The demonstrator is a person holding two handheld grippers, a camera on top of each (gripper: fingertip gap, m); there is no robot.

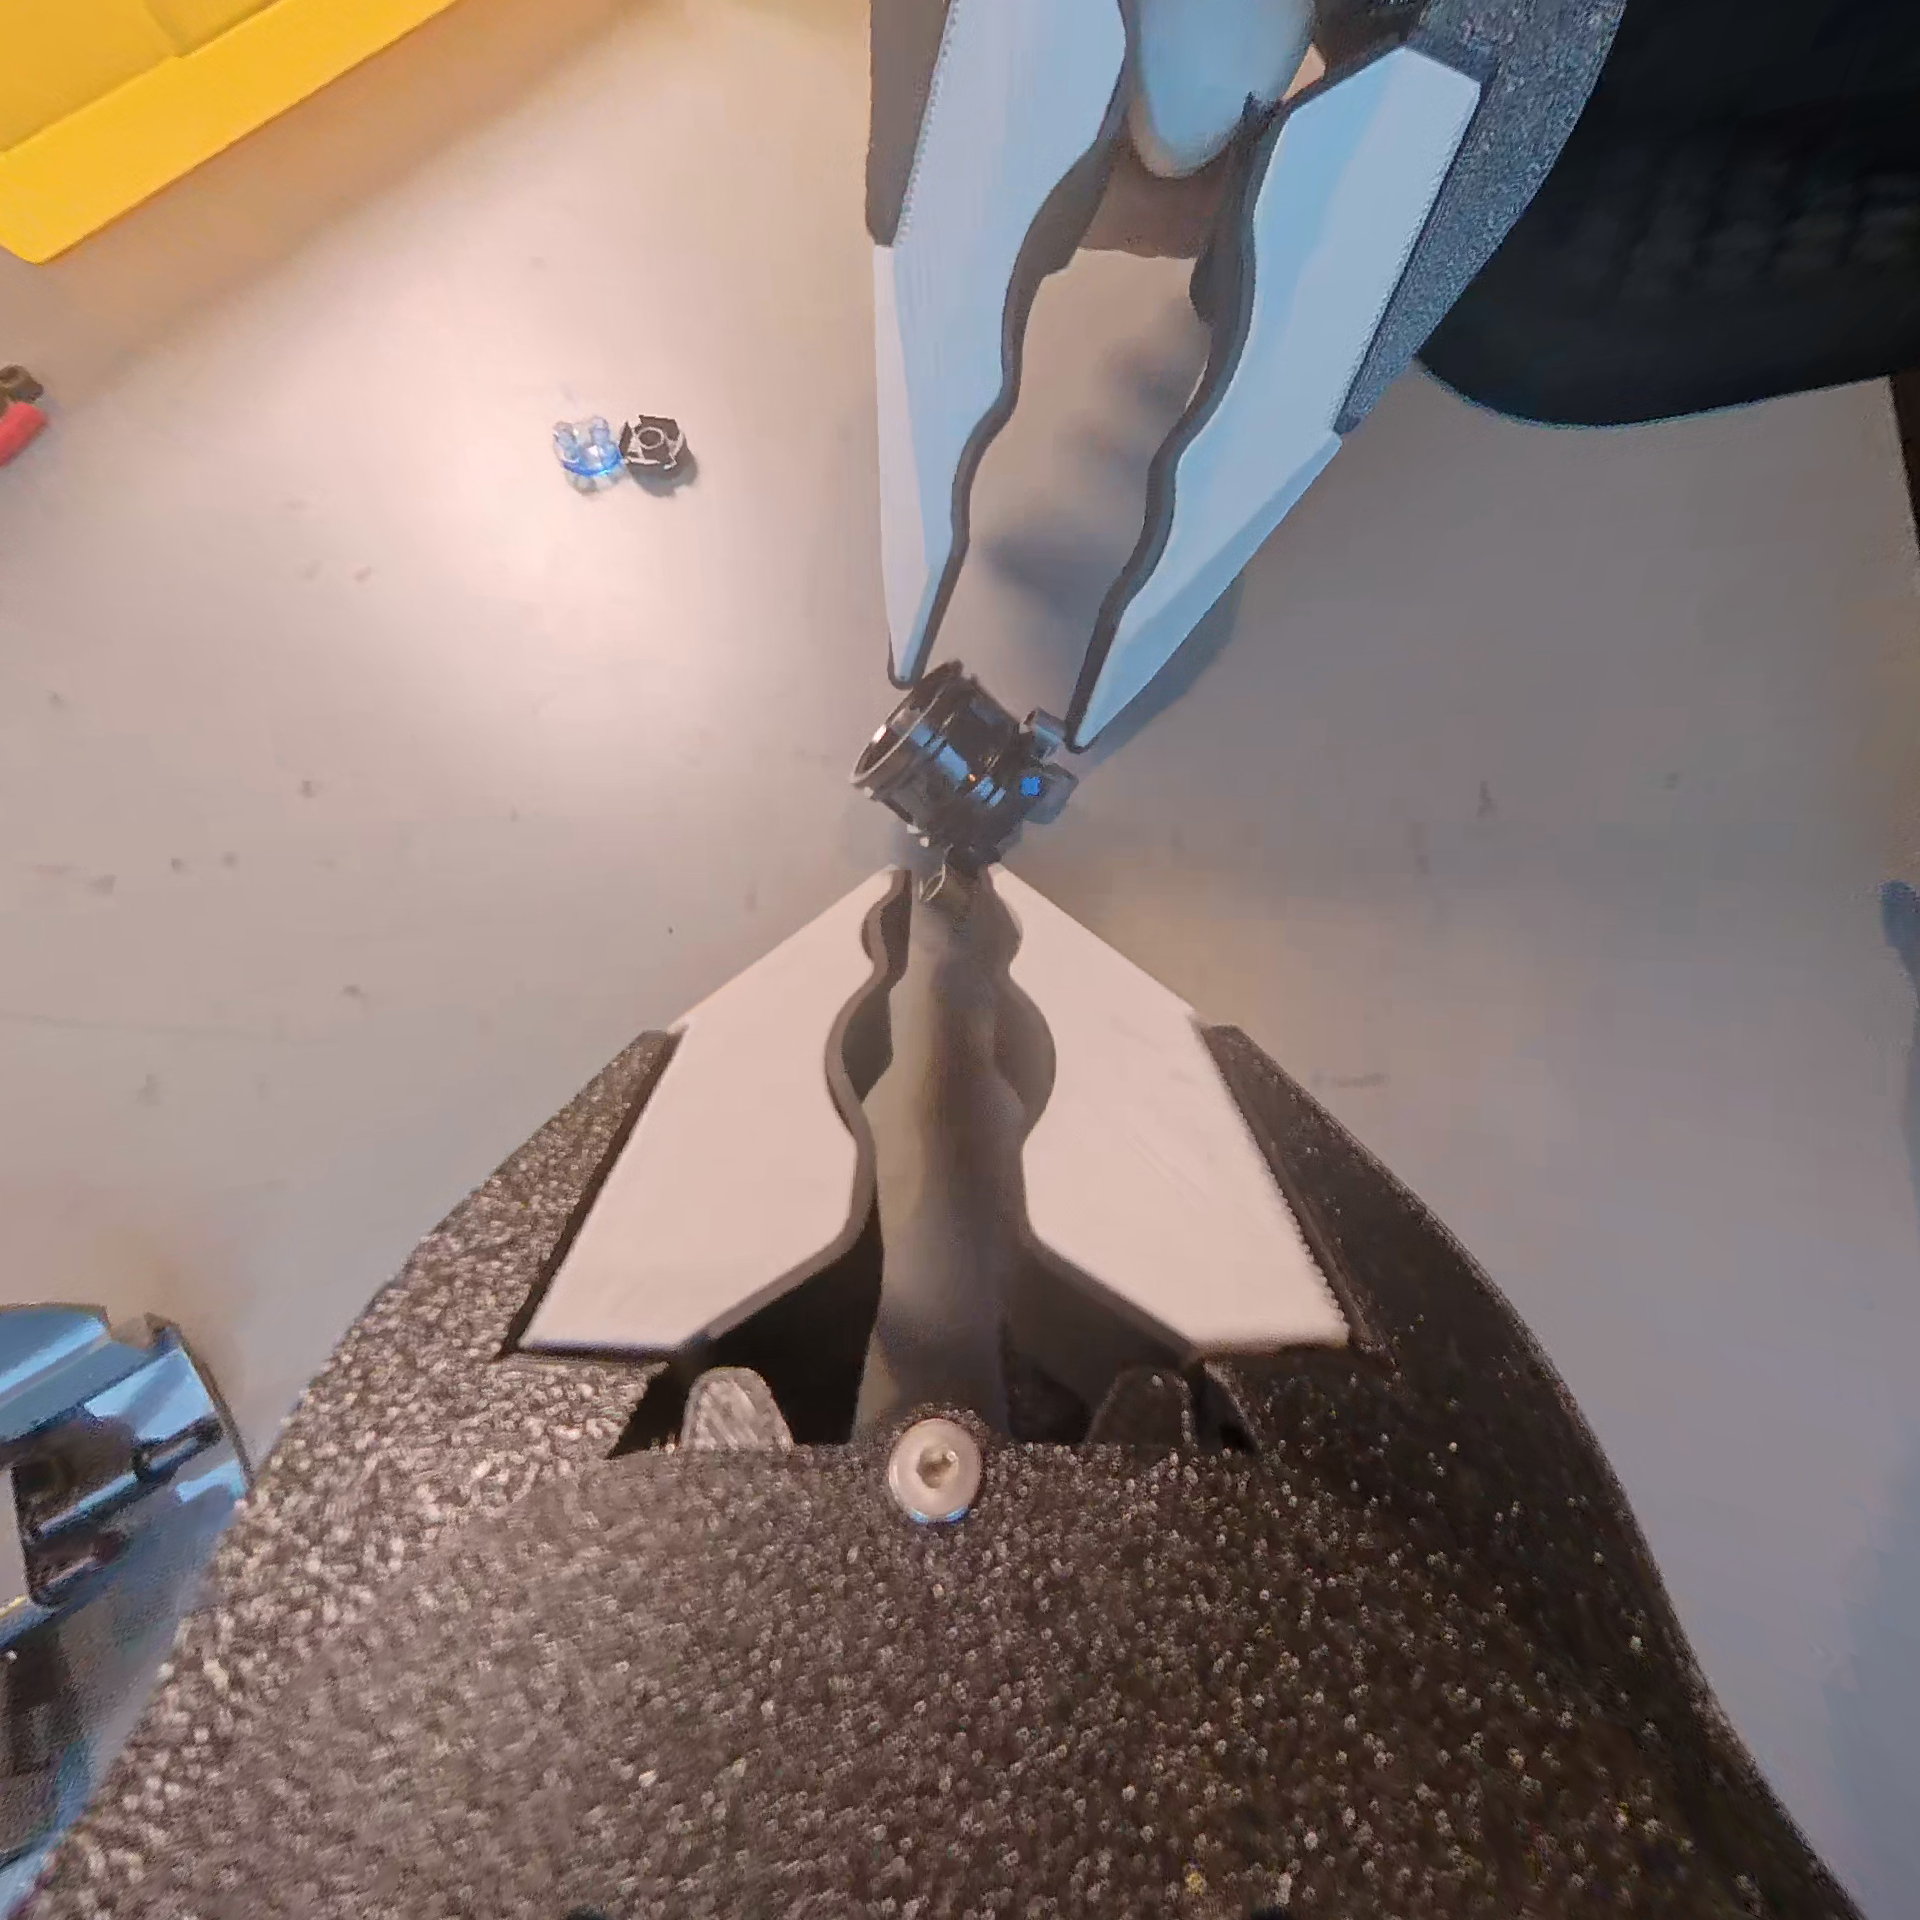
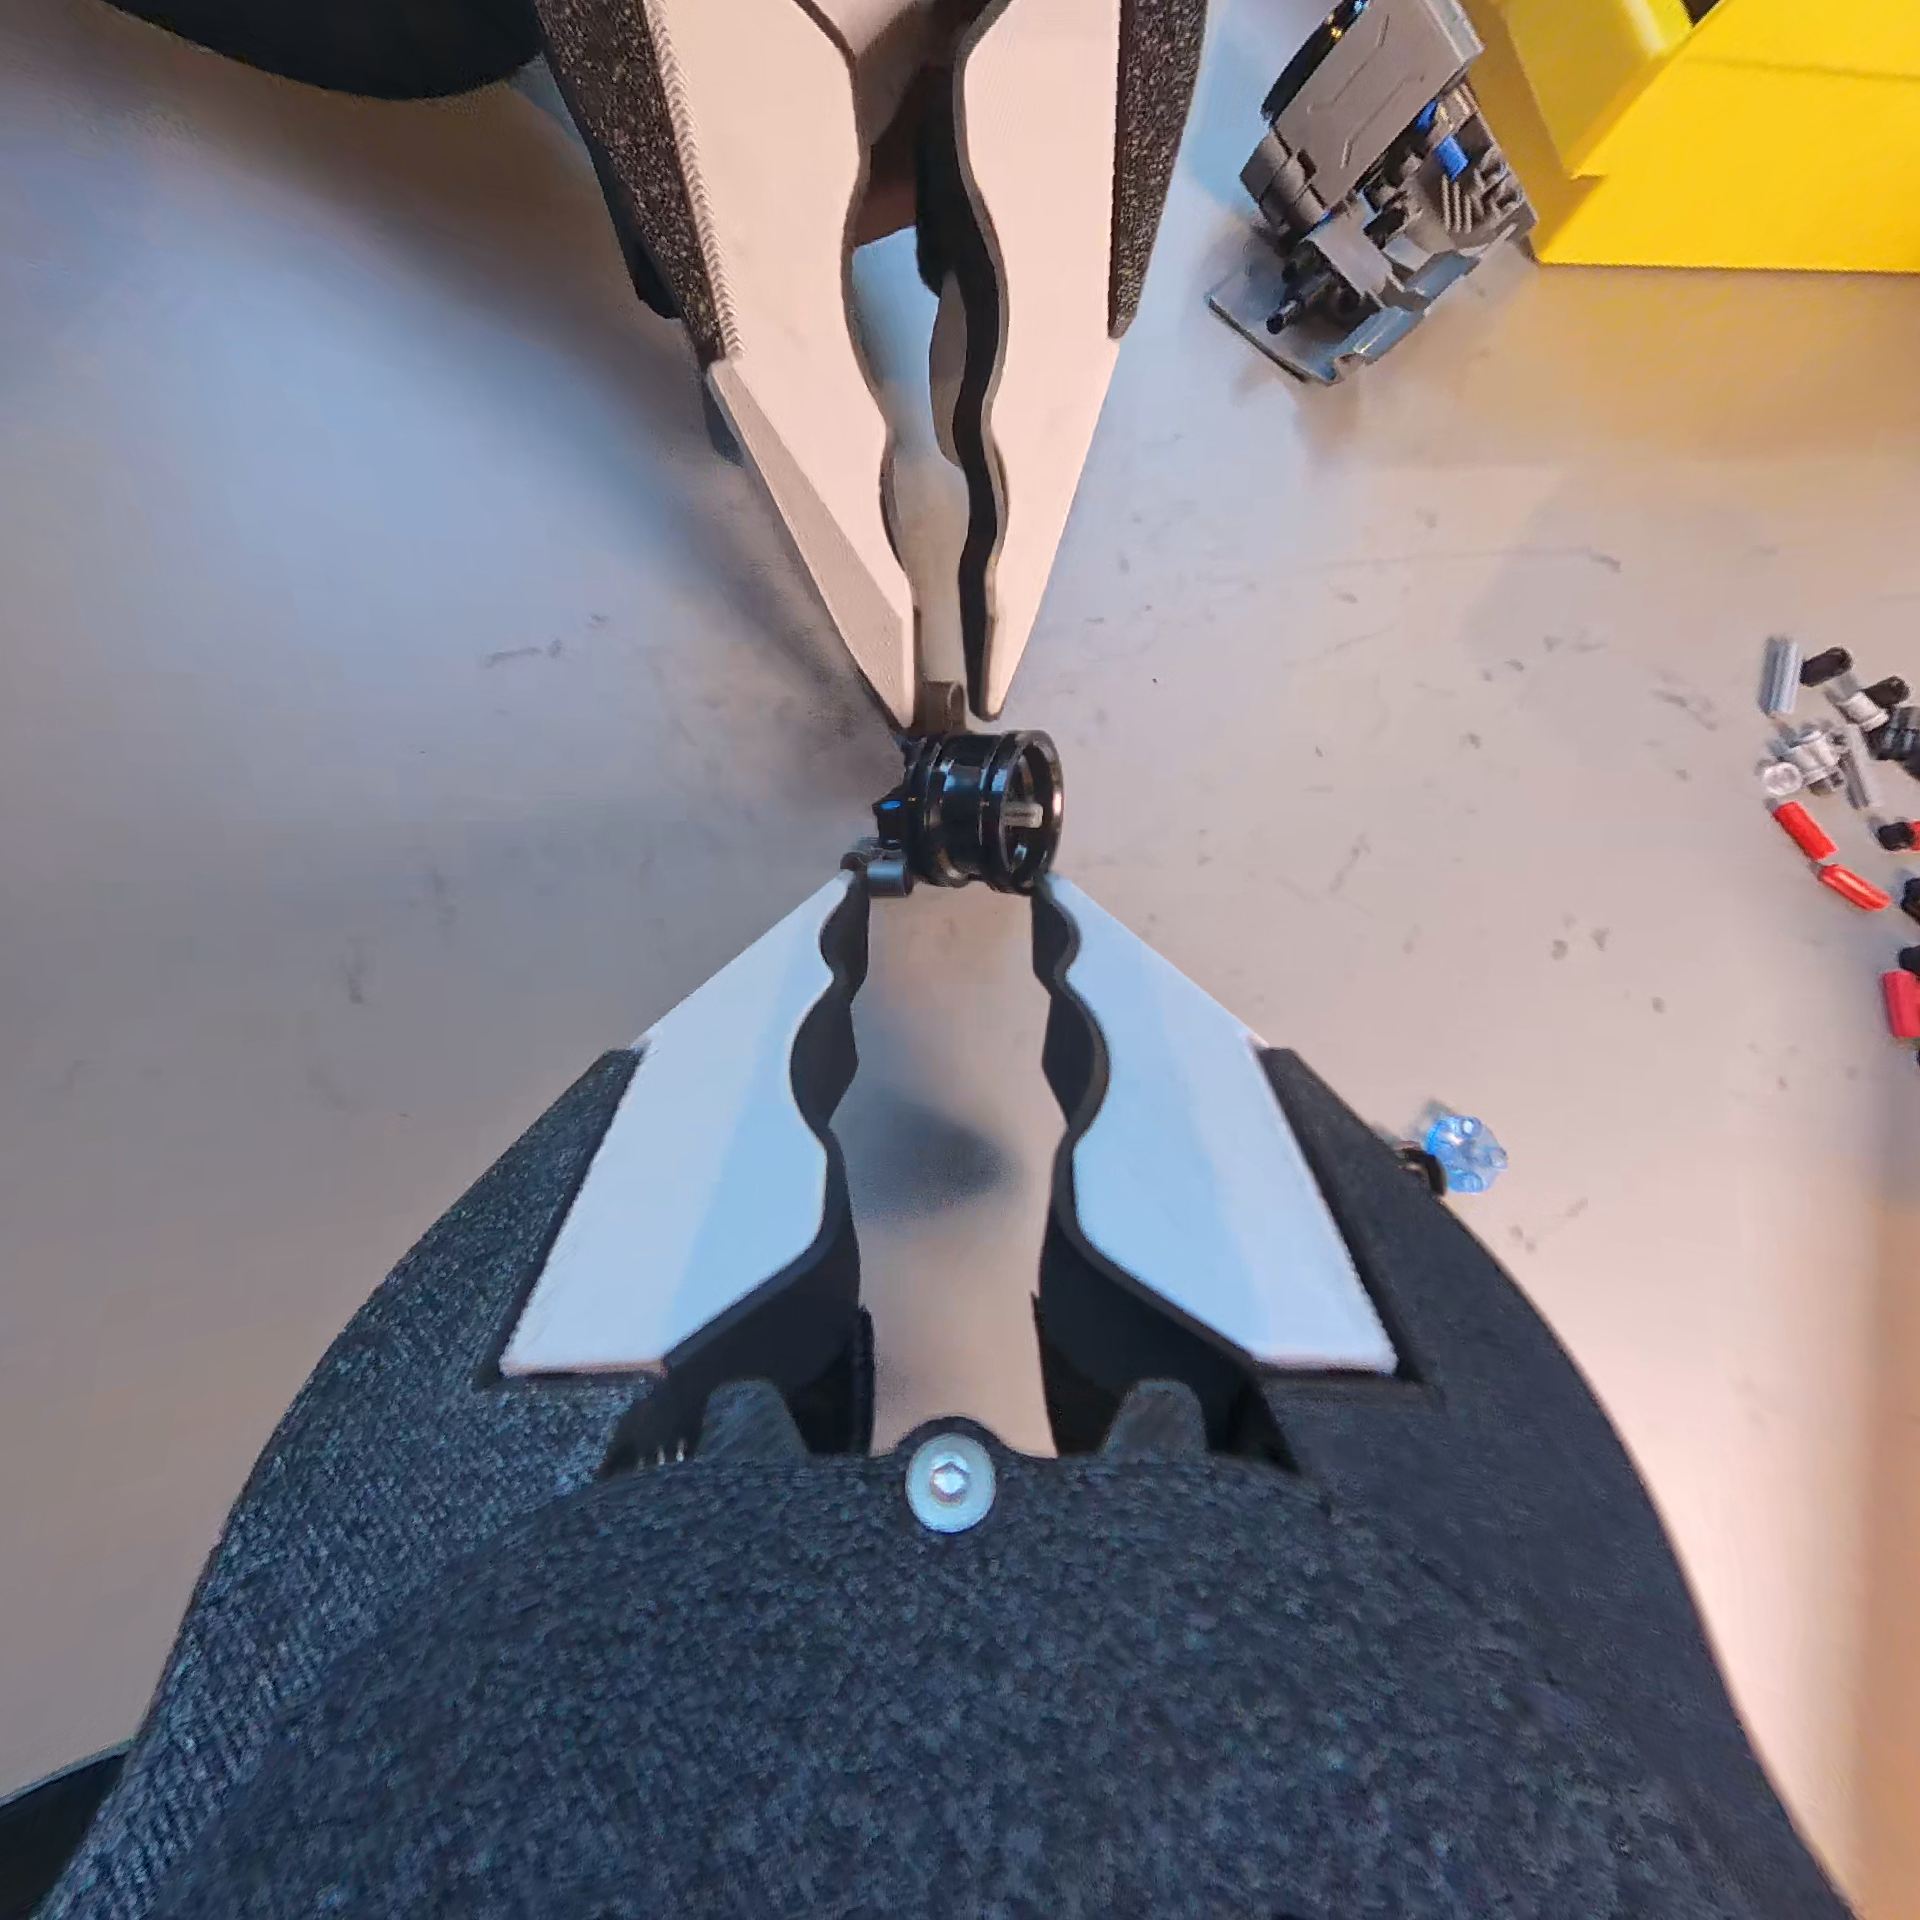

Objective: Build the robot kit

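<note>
A small black ring-shaped brick assembly [image 1: 951,764] hangs above the pale table [image 1: 416,779] between my two grippers, which face each other tip to tip. My right gripper [image 2: 948,883] is shut on the assembly [image 2: 977,810], one fingertip on each end of it. In the left wrist view the right gripper [image 1: 992,707] comes in from the top. My left gripper [image 1: 945,881] is nearly closed and pinches a small peg sticking out of the assembly's side. In the right wrist view the left gripper [image 2: 951,712] comes in from the top, its tips on that grey peg [image 2: 943,694].
A clear blue round stud piece [image 1: 587,452] and a black round piece [image 1: 655,449] lie on the table. A grey brick model [image 2: 1371,187] stands beside a yellow box [image 2: 1714,135]. Several small grey, black and red pieces [image 2: 1839,769] lie at the right. A shiny chrome object [image 1: 83,1455] sits at the lower left. Both grippers' tips are close together, under 4 cm apart. The right tips stand about 9 cm off the black round piece [image 1: 655,449].
</note>
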